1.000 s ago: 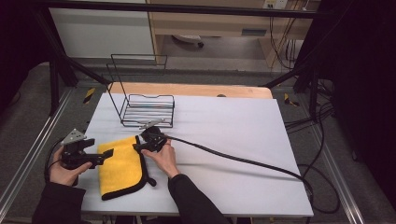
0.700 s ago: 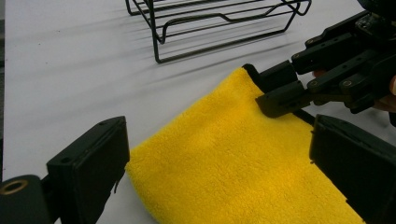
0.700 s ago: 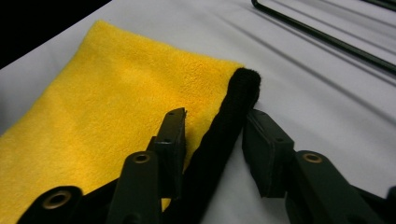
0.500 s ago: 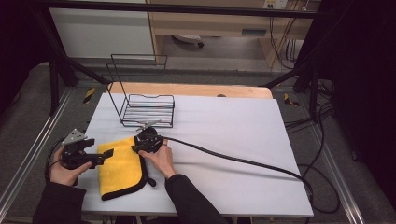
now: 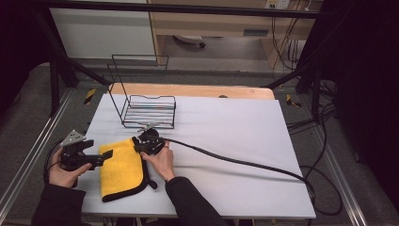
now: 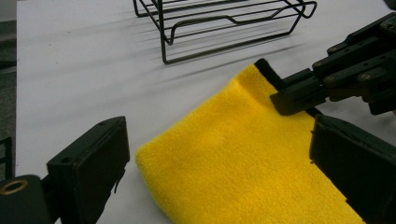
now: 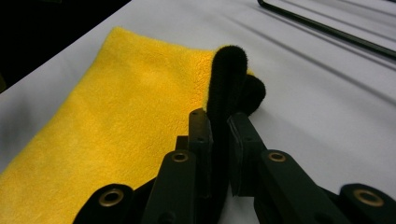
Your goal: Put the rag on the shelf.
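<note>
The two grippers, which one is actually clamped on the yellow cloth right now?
The right gripper: its jaws pinch the black edge of the yellow cloth. The left gripper stands wide open over it.

The right gripper (image 7: 219, 140) has just been closing its jaws and now pinches the black-trimmed far right corner of the yellow cloth (image 7: 116, 121), bunching that trim upward between them.

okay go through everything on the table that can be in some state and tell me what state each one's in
Yellow cloth: folded, flat on the table, one black-trimmed corner pinched up.
Right gripper: jaws have just been closing, now shut on that corner.
Left gripper: open, jaws either side of the cloth's edge.
Wire rack: upright, empty.
</note>
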Demonstrator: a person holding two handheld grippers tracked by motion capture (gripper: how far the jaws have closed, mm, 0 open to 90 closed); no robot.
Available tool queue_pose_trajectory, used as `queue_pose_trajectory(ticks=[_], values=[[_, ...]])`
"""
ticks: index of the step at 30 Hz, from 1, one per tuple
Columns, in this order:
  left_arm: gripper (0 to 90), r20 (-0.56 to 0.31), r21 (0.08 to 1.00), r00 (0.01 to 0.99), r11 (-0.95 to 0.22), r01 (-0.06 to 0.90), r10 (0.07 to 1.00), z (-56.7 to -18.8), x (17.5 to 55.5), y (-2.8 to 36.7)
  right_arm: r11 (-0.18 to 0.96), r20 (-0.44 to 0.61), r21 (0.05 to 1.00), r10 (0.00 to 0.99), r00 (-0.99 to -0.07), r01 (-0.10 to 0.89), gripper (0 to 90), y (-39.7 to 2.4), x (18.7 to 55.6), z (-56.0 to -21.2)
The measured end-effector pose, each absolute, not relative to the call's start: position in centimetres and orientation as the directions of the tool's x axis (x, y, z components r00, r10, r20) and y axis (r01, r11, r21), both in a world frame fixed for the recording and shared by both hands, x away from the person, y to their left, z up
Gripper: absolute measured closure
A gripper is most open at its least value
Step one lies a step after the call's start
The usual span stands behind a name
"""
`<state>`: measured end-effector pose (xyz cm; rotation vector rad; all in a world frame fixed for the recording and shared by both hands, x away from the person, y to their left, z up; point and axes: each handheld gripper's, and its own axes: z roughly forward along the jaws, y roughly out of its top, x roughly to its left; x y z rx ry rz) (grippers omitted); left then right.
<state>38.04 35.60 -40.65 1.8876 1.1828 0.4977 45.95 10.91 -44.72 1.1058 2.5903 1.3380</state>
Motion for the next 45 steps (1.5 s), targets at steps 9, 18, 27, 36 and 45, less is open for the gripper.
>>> queue_pose_trajectory(ticks=[9, 18, 27, 36, 45], values=[[5.3, -0.093, 0.808, 0.487, -0.22, 0.546, 0.869, -40.9, 38.1, 35.3, 0.336, 0.261, 0.73, 0.668, -0.697, 0.596, 81.7, 8.8, 44.5, -44.0], [6.9, -0.111, 0.797, 0.509, -0.229, 0.559, 0.854, -41.3, 38.5, 34.3, 0.257, 0.253, 0.738, 0.751, -0.609, 0.624, 81.1, 5.0, 42.4, -43.7], [17.4, -0.103, 0.8, 0.495, -0.224, 0.557, 0.863, -41.2, 40.2, 33.2, 0.267, 0.187, 0.803, 0.736, -0.65, 0.533, 48.1, 2.2, 43.0, -44.3], [34.9, -0.097, 0.775, 0.465, -0.226, 0.59, 0.88, -41.9, 43.5, 31.1, 0.268, 0.181, 0.816, 0.723, -0.666, 0.512, 39.1, 1.0, 44.2, -42.9], [58.1, -0.106, 0.721, 0.477, -0.263, 0.641, 0.872, -43.3, 44.3, 30.9, 0.268, 0.216, 0.782, 0.73, -0.648, 0.562, 40.3, 1.7, 45.5, -44.6]])
